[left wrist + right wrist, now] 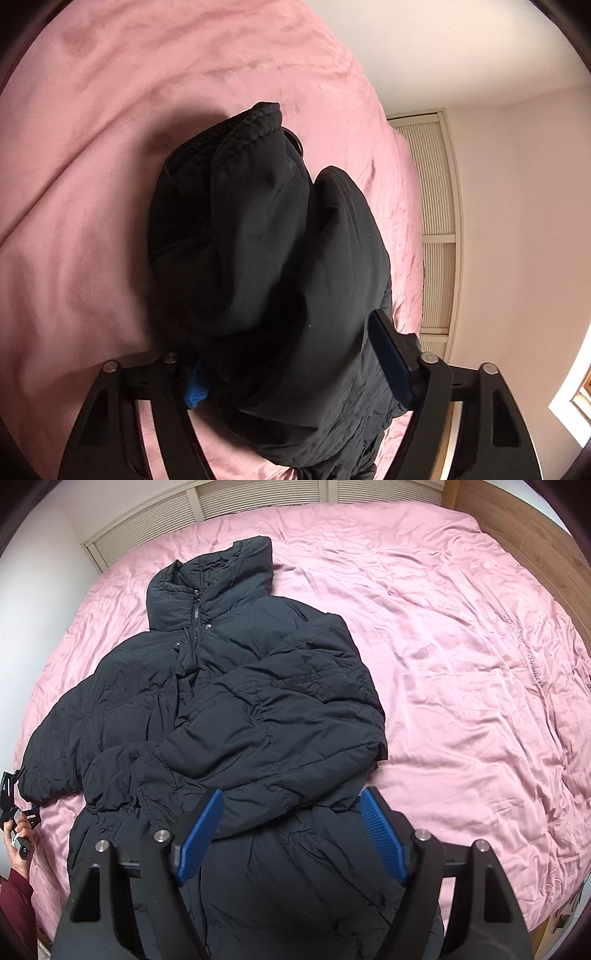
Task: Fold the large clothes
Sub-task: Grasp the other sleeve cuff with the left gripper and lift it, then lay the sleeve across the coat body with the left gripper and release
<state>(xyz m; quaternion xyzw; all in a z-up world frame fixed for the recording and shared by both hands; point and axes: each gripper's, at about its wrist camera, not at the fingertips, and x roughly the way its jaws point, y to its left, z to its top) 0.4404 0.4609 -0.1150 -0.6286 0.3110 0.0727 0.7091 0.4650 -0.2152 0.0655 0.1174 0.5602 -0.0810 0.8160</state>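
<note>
A black puffer jacket (236,709) lies front up on the pink bed (461,664), collar toward the far side, its right sleeve folded across the chest. My right gripper (291,834) is open above the jacket's lower part, with nothing between its blue pads (384,842). My left gripper (291,365) is shut on the cuff end of the jacket's left sleeve (266,236), which bulges up between the fingers and hides most of them. In the right wrist view the left gripper (11,794) shows at the far left edge, at that sleeve's cuff.
The pink sheet (110,147) covers the whole bed and is wrinkled. A slatted closet door (258,494) and white wall stand beyond the bed. A wooden headboard (517,528) runs along the right side. A bright window (576,398) is at the right.
</note>
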